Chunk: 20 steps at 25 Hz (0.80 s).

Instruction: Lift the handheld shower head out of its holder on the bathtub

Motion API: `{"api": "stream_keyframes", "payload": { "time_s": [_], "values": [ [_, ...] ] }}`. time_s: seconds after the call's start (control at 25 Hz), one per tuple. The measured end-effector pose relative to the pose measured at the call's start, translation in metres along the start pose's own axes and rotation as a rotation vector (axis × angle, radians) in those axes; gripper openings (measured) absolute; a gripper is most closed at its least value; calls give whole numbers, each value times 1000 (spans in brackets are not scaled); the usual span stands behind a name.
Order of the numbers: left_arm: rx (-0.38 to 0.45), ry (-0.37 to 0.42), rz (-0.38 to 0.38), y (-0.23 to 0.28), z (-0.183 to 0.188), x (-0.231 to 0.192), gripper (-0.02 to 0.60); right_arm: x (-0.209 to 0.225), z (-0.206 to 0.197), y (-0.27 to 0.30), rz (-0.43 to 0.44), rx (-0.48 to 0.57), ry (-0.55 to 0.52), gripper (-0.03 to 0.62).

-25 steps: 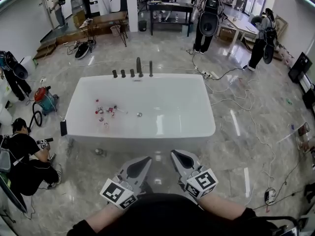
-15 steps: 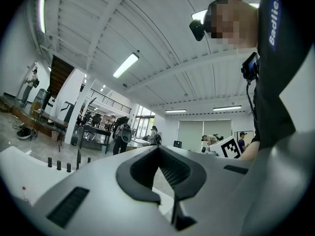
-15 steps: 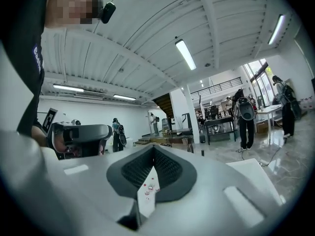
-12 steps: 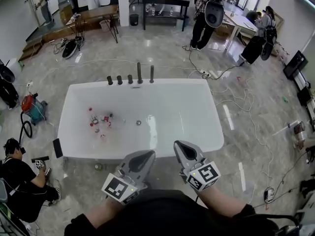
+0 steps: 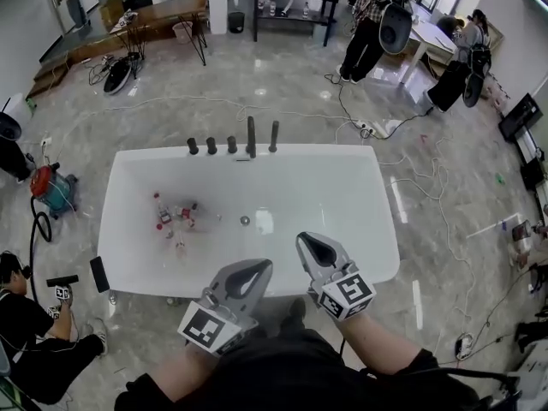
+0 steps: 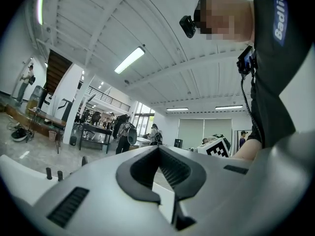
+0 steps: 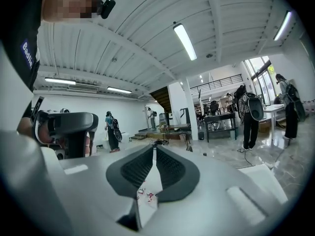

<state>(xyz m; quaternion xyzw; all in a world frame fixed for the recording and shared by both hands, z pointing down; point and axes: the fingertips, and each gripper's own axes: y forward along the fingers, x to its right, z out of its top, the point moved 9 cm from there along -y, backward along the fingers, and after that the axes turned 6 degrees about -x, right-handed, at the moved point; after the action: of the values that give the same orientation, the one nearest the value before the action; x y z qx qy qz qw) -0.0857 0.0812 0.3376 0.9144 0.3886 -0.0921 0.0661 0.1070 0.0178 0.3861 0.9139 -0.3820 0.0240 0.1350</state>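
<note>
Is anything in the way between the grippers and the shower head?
Only the bathtub itself: its open basin lies between the left gripper and right gripper at the near rim and the shower head fittings on the far rim.

We locate the handheld shower head (image 5: pixel 274 134) as a slim dark rod. It stands upright in its holder (image 5: pixel 274 150) on the far rim of the white rectangular bathtub (image 5: pixel 378 223). It is the rightmost of 5 dark fittings in 1 row. The holder is too small to resolve.
</note>
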Motion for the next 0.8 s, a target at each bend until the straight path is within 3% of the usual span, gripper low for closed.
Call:
{"api": "stream_keyframes", "payload": {
  "time_s": [0.8],
  "values": [
    [-30, -72, 127, 81, -12, -44, 0, 142, -20, 127, 42, -105, 13, 67]
  ]
}}
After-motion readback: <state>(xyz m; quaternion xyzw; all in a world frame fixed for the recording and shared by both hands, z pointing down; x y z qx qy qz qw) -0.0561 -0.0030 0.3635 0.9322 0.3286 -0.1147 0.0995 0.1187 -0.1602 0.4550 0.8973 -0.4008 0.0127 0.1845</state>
